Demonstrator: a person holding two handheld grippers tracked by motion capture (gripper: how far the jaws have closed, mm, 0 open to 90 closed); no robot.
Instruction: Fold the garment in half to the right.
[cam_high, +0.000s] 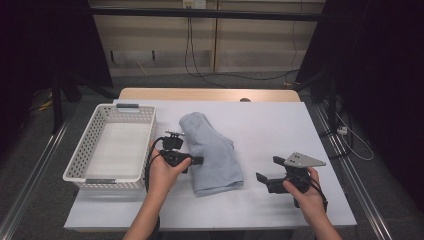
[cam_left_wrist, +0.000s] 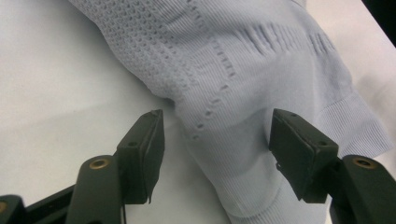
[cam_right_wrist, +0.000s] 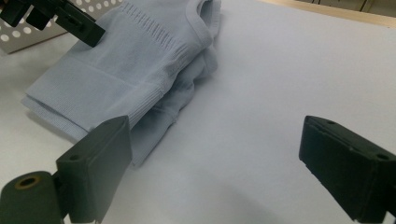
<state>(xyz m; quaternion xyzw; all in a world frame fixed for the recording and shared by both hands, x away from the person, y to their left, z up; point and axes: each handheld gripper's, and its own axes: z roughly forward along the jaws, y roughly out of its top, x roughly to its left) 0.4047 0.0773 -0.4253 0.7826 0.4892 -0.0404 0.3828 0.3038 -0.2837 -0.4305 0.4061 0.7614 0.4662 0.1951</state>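
Note:
A folded light-blue knit garment (cam_high: 212, 152) lies in the middle of the white table cover (cam_high: 280, 125). My left gripper (cam_high: 198, 160) sits at the garment's left edge. In the left gripper view its jaws (cam_left_wrist: 217, 126) stand apart over a fold of the ribbed cloth (cam_left_wrist: 243, 70), and the pads do not press on it. My right gripper (cam_high: 269, 169) rests on the cover to the right of the garment, open, with nothing between its jaws (cam_right_wrist: 215, 140). In the right gripper view the garment (cam_right_wrist: 121, 60) lies ahead and to the left, and the left gripper (cam_right_wrist: 70, 21) shows at the top left.
A white perforated basket (cam_high: 150, 145) stands at the left of the table, close to my left hand, with nothing in it. A strip of bare wooden tabletop (cam_high: 210, 94) runs along the far edge. Dark curtains and cables lie beyond.

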